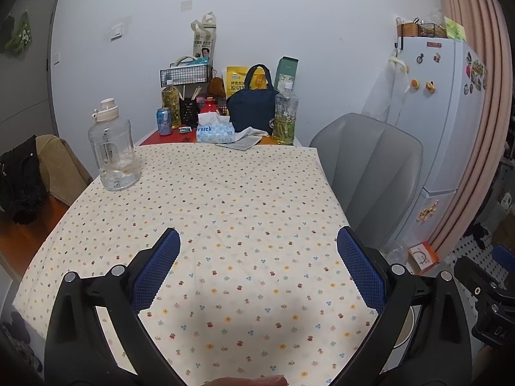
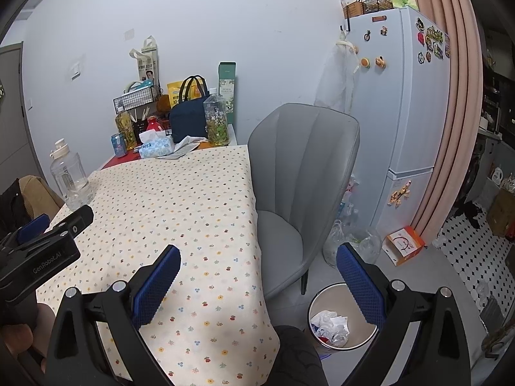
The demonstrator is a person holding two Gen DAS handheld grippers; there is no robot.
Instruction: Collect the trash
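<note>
A round trash bin (image 2: 334,285) stands on the floor to the right of the table, with crumpled paper and wrappers (image 2: 331,323) inside. My right gripper (image 2: 258,248) is open and holds nothing; it hangs over the table's right edge, above and to the left of the bin. Over the flowered tablecloth (image 1: 225,193) my left gripper (image 1: 258,231) is open too, nothing between its blue pads. At the table's far end lie a blue can (image 1: 164,121), a crumpled white tissue (image 1: 252,132) and a printed paper slip (image 1: 243,143).
A big clear water jug (image 1: 114,148) stands at the table's left. Far end: tissue box (image 1: 215,132), navy bag (image 1: 252,109), two tea bottles. A grey chair (image 2: 302,167) sits to the right of the table, a fridge (image 2: 402,96) behind it. An orange box (image 2: 405,246) and plastic bags (image 2: 351,241) lie on the floor.
</note>
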